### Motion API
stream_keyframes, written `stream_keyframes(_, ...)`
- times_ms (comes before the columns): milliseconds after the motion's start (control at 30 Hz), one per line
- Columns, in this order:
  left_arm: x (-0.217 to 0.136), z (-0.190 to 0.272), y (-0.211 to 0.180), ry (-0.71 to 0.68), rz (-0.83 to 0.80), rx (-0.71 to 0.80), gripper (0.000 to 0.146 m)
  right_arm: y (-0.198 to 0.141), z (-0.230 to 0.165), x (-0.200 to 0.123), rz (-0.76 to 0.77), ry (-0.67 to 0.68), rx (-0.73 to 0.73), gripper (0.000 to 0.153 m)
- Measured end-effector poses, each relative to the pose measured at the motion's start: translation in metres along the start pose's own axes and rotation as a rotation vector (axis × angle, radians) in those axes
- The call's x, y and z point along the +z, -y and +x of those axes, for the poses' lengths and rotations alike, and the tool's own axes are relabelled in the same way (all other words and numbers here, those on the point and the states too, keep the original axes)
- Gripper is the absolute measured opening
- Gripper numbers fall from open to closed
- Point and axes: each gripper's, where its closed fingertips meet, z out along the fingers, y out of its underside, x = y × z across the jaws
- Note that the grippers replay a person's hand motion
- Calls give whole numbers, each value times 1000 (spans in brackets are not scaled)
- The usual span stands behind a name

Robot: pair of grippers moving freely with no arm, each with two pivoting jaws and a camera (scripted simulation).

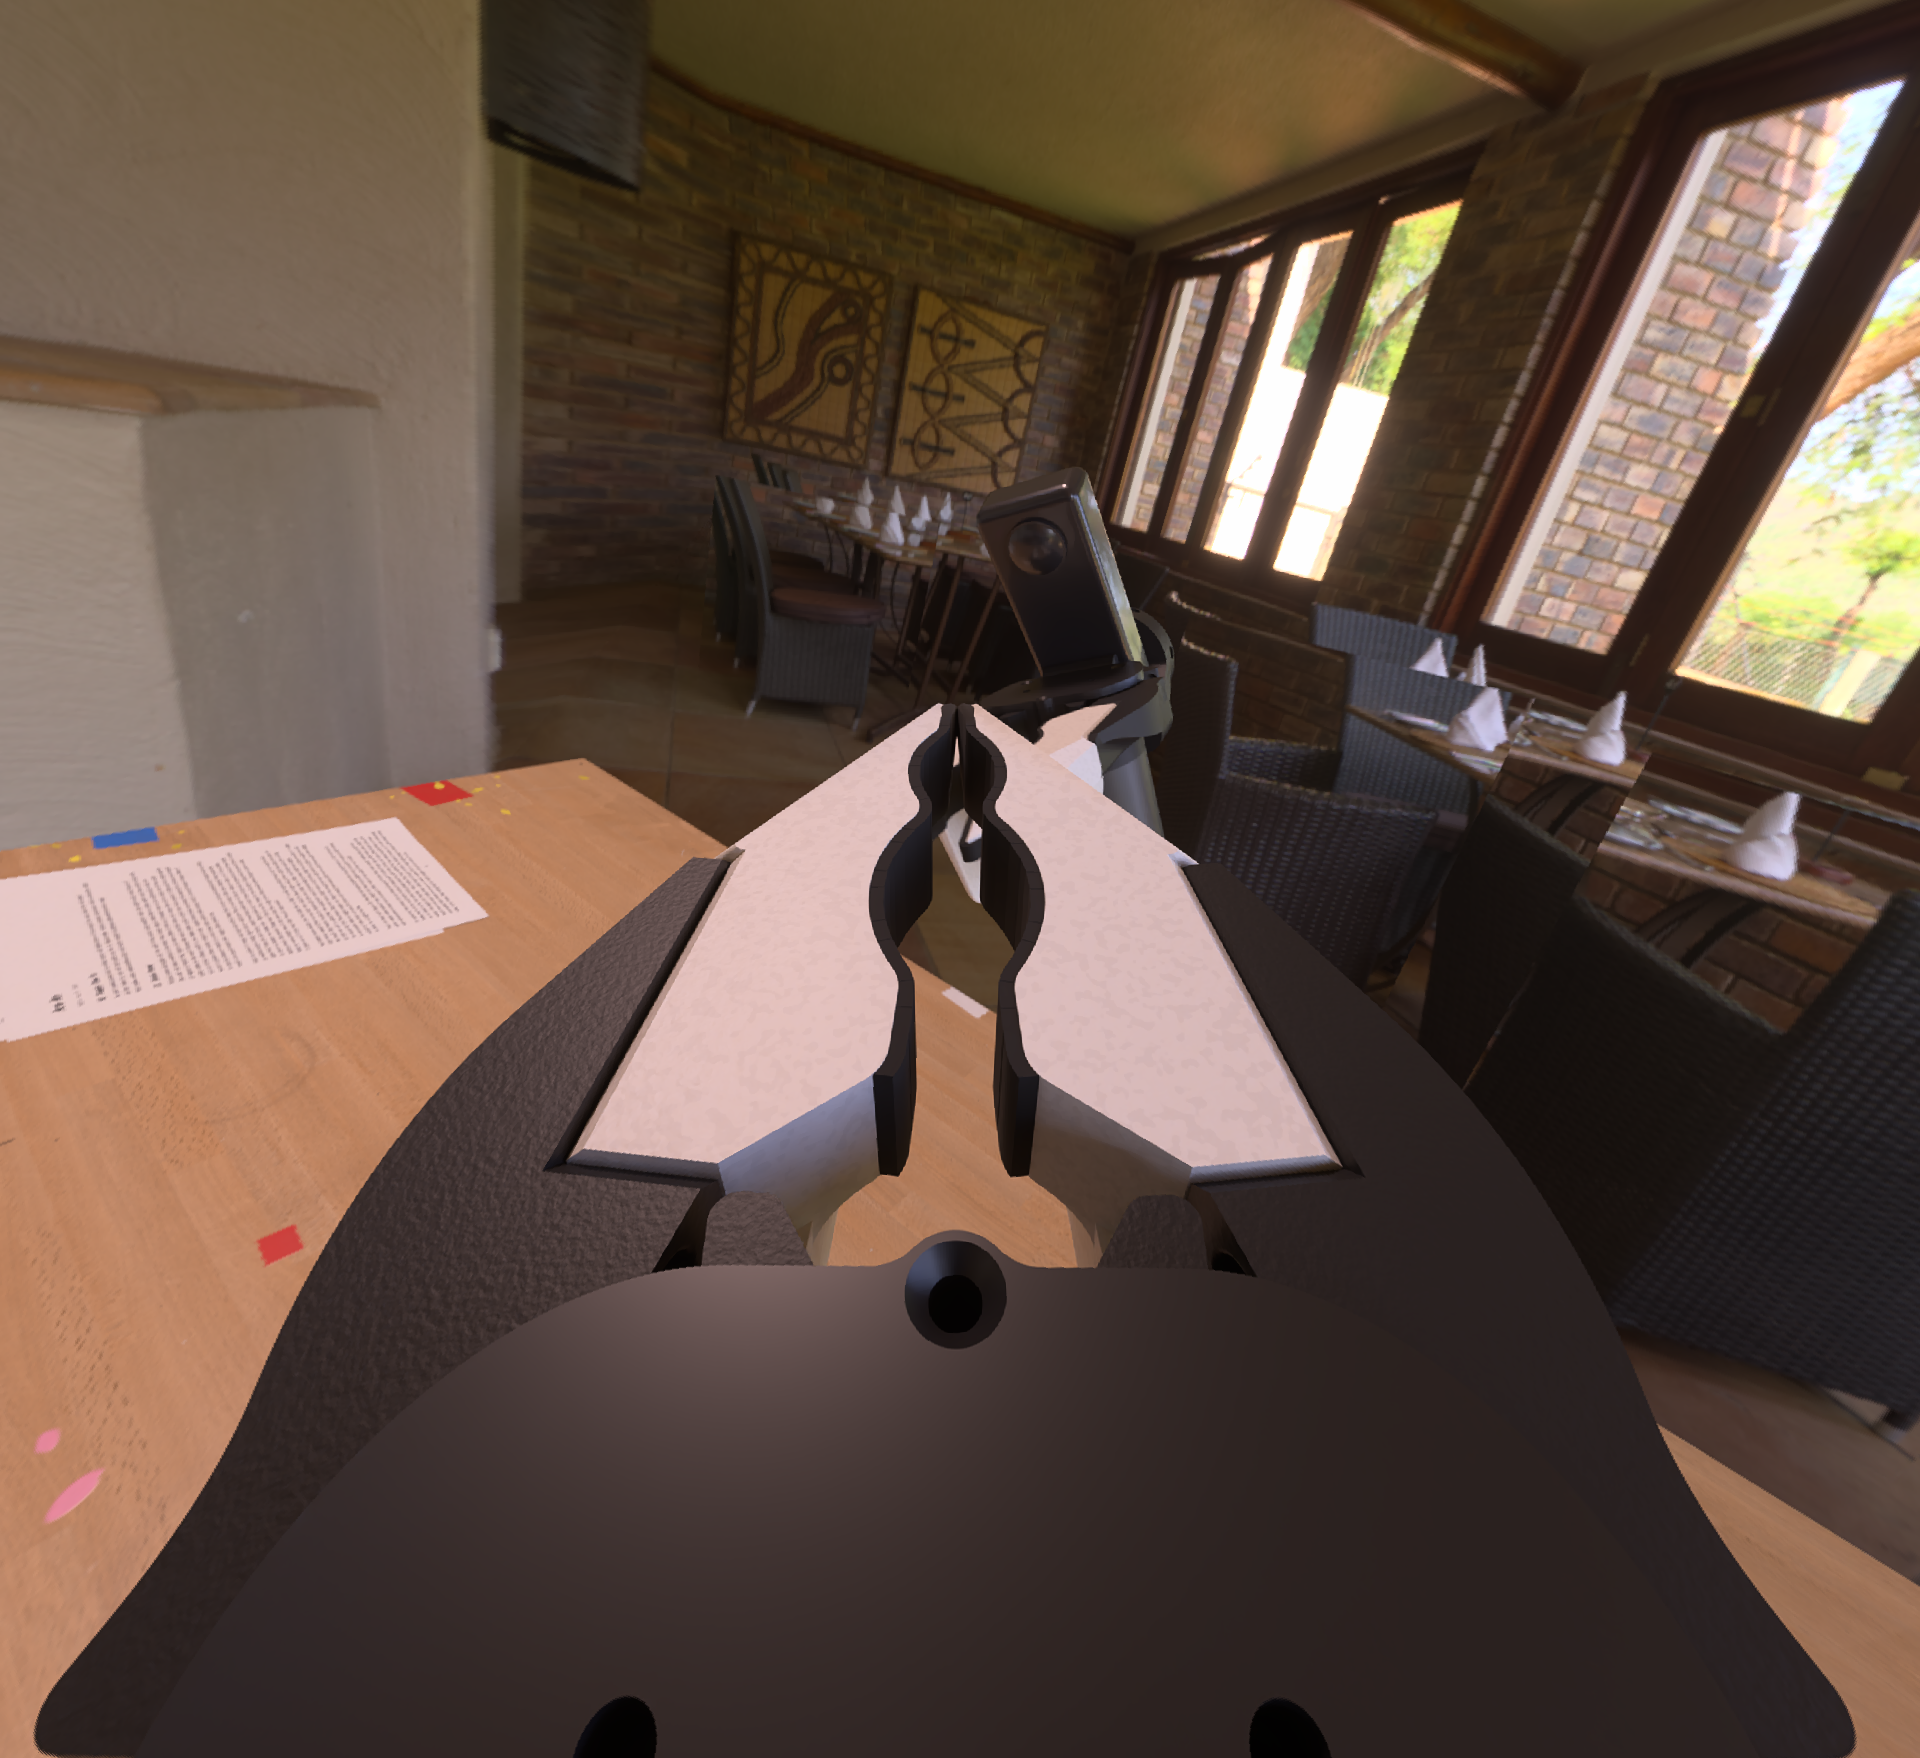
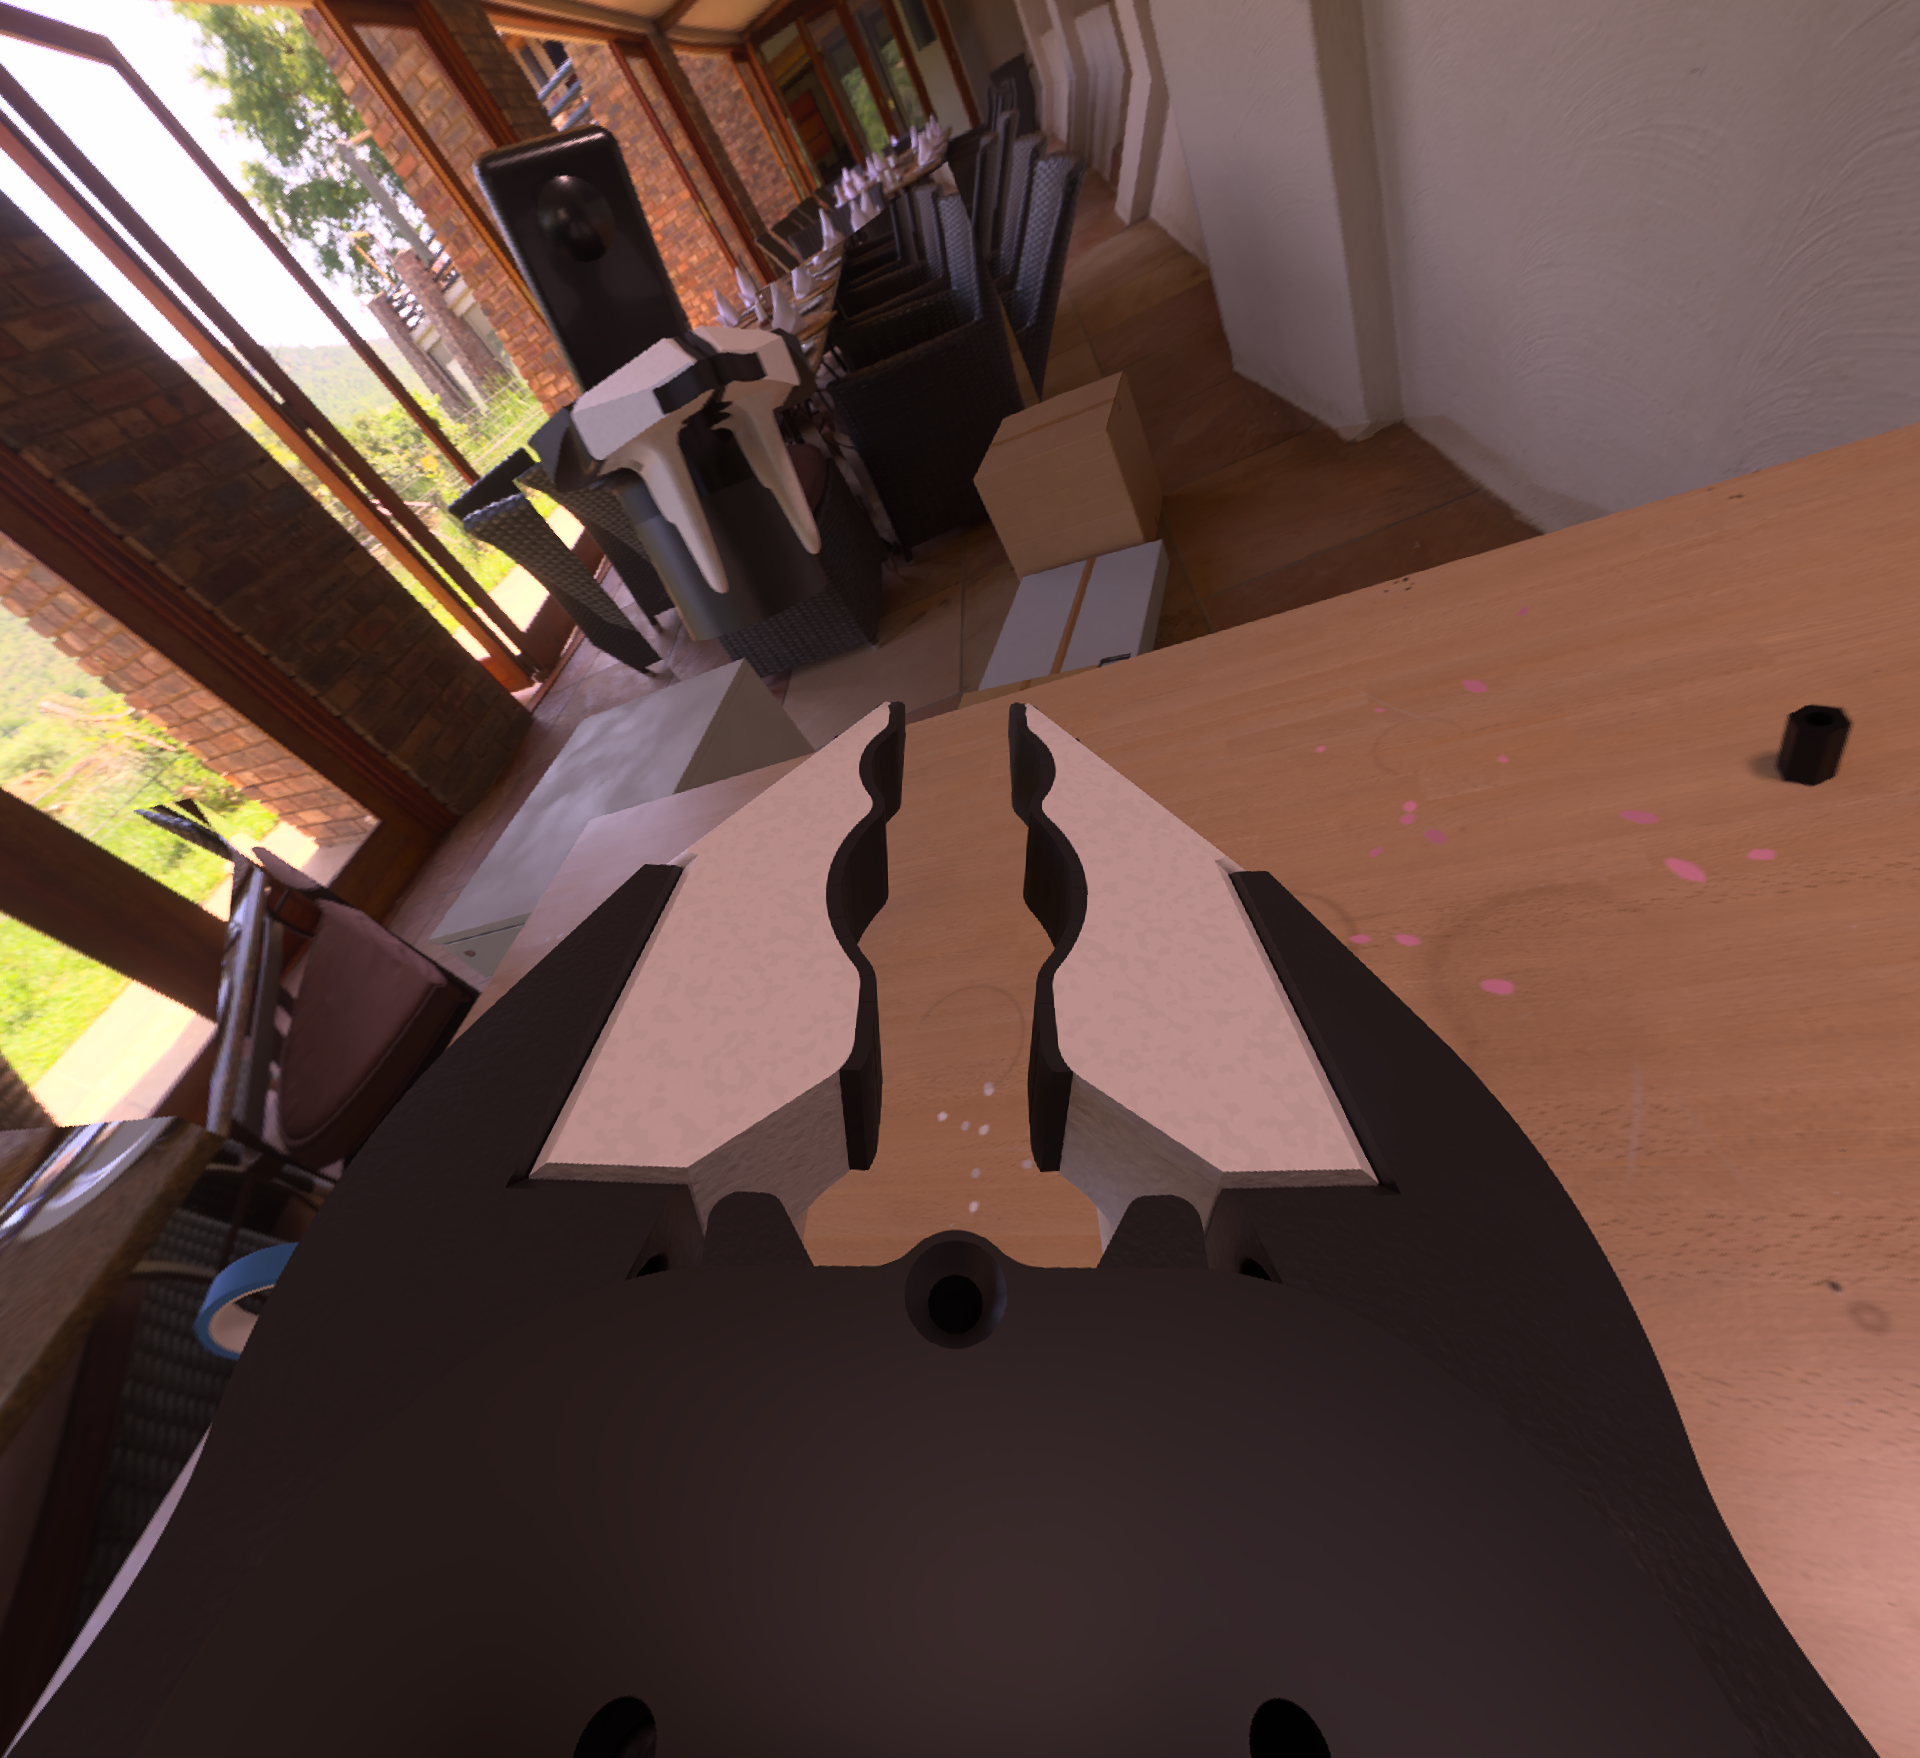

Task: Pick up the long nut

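The long nut (image 2: 1812, 744) is a small black hexagonal piece standing upright on the wooden table (image 2: 1558, 1137), at the right of the right wrist view. My right gripper (image 2: 956, 716) is open and empty, above the table, well left of the nut. My left gripper (image 1: 957, 711) is shut with its tips touching and nothing between them, pointing past the table's edge. The nut does not show in the left wrist view. The other gripper shows farther off in each view, the right gripper in the left wrist view (image 1: 1081, 752) and the left gripper in the right wrist view (image 2: 717, 461).
A printed paper sheet (image 1: 229, 919) lies on the table (image 1: 208, 1189) at the left, with small red (image 1: 278, 1245) and blue (image 1: 125, 839) patches around it. Pink specks (image 2: 1683, 869) dot the wood near the nut. A cardboard box (image 2: 1070, 472) and dark chairs (image 1: 1662, 1137) stand beyond the table edge.
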Motion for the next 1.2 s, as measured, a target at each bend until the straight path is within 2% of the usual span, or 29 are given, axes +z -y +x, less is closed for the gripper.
stream_keyframes(300,-1,2,0,-72,120,-22,0,4,-32,14,-46,94,78,16)
stream_keyframes(500,-2,4,1,-107,196,-46,0,18,-22,21,-78,16,72,18)
stream_keyframes(633,-4,4,2,-127,236,-45,0,17,-22,23,-97,40,117,19)
stream_keyframes(867,-9,3,4,-120,309,-97,0,16,-24,23,-151,57,138,20)
stream_keyframes(1133,-13,-6,0,-47,310,-94,0,16,-25,23,-174,86,175,21)
stream_keyframes(1200,-16,-6,-1,-65,320,-100,0,16,-25,23,-175,91,183,21)
